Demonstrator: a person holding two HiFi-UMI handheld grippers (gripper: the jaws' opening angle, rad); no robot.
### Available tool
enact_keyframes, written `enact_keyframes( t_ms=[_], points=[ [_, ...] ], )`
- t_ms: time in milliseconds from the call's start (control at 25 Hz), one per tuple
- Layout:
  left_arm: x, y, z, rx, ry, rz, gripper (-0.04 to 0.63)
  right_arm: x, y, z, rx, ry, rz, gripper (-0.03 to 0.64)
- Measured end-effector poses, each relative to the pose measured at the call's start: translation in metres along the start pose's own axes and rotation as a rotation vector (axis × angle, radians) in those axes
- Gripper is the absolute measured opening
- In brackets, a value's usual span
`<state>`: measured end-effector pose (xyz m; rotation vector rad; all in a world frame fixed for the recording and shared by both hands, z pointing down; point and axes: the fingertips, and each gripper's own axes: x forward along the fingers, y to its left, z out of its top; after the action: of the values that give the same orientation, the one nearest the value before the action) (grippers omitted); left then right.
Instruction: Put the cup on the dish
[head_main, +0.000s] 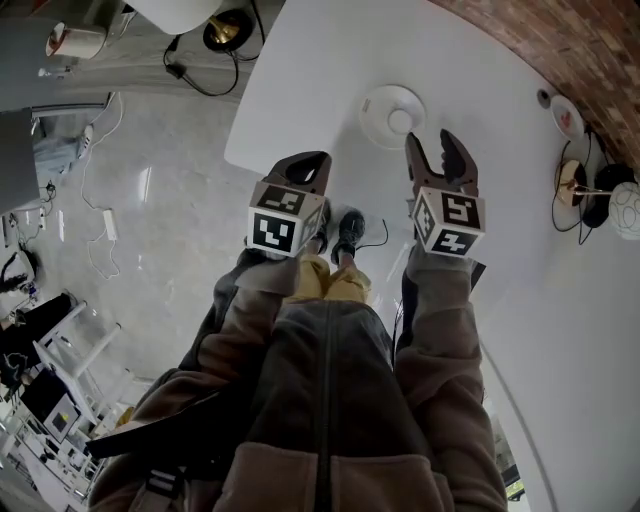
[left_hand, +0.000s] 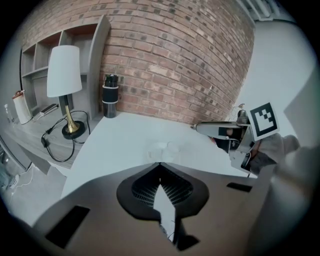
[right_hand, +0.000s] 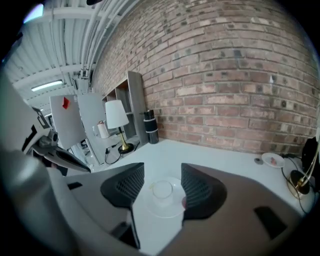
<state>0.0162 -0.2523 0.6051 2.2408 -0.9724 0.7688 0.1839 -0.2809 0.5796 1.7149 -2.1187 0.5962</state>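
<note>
Only its own view shows how the right gripper (right_hand: 162, 169) stands: jaws apart and empty, with the cup (right_hand: 162, 189) upright on the dish (right_hand: 172, 209) beyond them. The left gripper (left_hand: 160, 164) has its jaws together on nothing; there the cup and dish are a pale blur. The dish sits near the white table's (head_main: 330, 60) edge on the person's side. A dark bottle (left_hand: 109, 95) stands at the far corner below a brick wall (left_hand: 175, 60), and a lamp (left_hand: 64, 75) is beside the table.

Even, bright light; strong fisheye edges.
</note>
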Motion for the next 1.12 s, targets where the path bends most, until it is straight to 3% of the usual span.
enact_keyframes(
  t_ms=[240,640,1000,1120],
  points=[
    [-0.030,-0.024,0.055,0.028,-0.130,0.002,0.005,-0.068,0.001,0.063,0.013,-0.153,-0.057,0.122],
    [-0.097,-0.072,0.150,0.125,-0.389,-0.007,0.005,-0.152,0.002,0.136,0.015,-0.334,-0.110,0.003],
    [-0.170,-0.110,0.212,0.255,-0.619,0.009,0.005,-0.203,0.023,0.190,-0.033,-0.451,-0.070,0.003],
    [-0.198,-0.113,0.232,0.260,-0.699,0.015,0.005,-0.218,0.038,0.213,-0.087,-0.511,-0.060,0.003]
  ],
)
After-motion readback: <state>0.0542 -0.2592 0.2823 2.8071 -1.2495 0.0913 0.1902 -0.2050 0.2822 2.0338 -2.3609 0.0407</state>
